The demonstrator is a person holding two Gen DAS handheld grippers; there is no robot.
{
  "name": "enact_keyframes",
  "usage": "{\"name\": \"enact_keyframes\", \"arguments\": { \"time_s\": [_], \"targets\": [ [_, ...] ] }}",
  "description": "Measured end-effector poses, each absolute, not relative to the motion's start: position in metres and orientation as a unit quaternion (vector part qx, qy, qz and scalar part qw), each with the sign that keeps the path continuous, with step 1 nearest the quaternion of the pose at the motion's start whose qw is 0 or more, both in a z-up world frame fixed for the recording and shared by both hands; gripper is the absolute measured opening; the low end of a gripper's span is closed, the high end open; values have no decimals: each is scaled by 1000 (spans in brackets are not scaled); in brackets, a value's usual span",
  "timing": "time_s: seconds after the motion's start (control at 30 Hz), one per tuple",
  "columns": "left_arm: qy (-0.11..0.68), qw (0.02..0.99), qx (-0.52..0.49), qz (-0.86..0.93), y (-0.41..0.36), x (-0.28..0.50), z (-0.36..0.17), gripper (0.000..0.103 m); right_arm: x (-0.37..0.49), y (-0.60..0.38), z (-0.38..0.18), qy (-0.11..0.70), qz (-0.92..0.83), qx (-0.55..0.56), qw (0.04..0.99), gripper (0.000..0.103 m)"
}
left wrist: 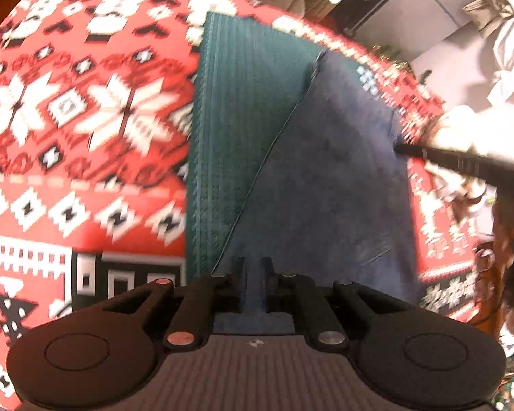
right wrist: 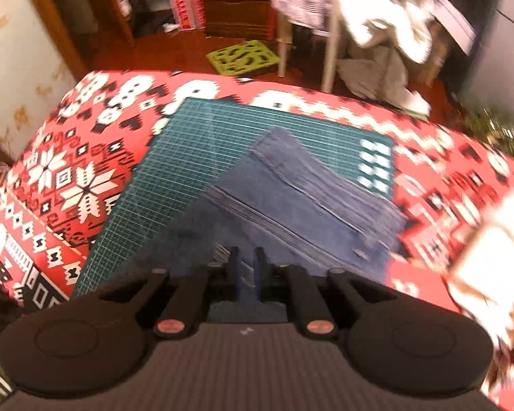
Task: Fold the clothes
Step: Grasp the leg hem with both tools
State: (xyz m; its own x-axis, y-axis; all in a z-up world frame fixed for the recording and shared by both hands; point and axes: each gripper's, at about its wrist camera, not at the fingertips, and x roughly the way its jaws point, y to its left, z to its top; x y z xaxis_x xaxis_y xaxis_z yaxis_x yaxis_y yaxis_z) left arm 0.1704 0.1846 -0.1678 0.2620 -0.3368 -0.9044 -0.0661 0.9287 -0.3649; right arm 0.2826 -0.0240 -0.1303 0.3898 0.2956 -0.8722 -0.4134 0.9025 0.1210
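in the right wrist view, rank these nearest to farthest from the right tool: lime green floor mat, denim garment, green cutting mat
1. Denim garment: pinched between the fingers of the right tool, stretching ahead and to the right.
2. Green cutting mat: under the denim, spreading ahead and left on the red patterned cloth.
3. Lime green floor mat: on the floor beyond the table's far edge.
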Motion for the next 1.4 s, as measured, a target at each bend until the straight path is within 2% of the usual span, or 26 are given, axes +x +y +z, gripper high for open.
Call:
{"name": "enact_keyframes", "arguments": {
  "time_s": [0.17,0.37,0.43,0.47,0.5,0.6,0.73,0.93,0.97,1.07,1.1,1.13,1.17,1.27,1.4],
  "targets": [
    [595,788,-131,-89,175,218,-140,22,300,-72,-126,517,167,-26,839,29],
    [573,805,-97,-118,154,288,-134,32,335,-113,-137,524,135,17,841,33],
    [582,801,-88,-109,145,312,-144,32,349,-116,-147,527,133,23,839,39],
    [587,798,-87,-108,142,322,-150,32,355,-117,-152,530,131,28,837,47],
    [592,794,-86,-107,139,332,-156,32,361,-118,-158,534,127,34,835,48],
    [593,791,-88,-119,127,355,-171,33,372,-124,-171,541,126,60,830,48],
    [591,789,-79,-147,113,377,-186,40,383,-128,-186,548,130,76,823,48],
    [599,778,-90,-167,102,398,-199,41,395,-137,-198,557,145,111,810,47],
    [599,777,-91,-170,101,400,-200,41,397,-138,-199,558,147,116,808,46],
    [603,772,-93,-177,98,406,-205,40,400,-140,-201,559,152,124,805,35],
    [605,770,-95,-179,97,408,-207,37,401,-139,-201,559,154,124,805,32],
    [605,768,-99,-186,96,409,-208,25,401,-139,-201,559,156,123,805,30],
    [606,765,-103,-192,95,410,-210,18,402,-138,-201,559,158,123,804,27],
    [598,773,-82,-197,89,409,-204,12,401,-135,-196,552,161,120,809,18],
    [577,787,-82,-201,93,411,-182,11,401,-130,-180,535,161,120,821,16]
  ]
}}
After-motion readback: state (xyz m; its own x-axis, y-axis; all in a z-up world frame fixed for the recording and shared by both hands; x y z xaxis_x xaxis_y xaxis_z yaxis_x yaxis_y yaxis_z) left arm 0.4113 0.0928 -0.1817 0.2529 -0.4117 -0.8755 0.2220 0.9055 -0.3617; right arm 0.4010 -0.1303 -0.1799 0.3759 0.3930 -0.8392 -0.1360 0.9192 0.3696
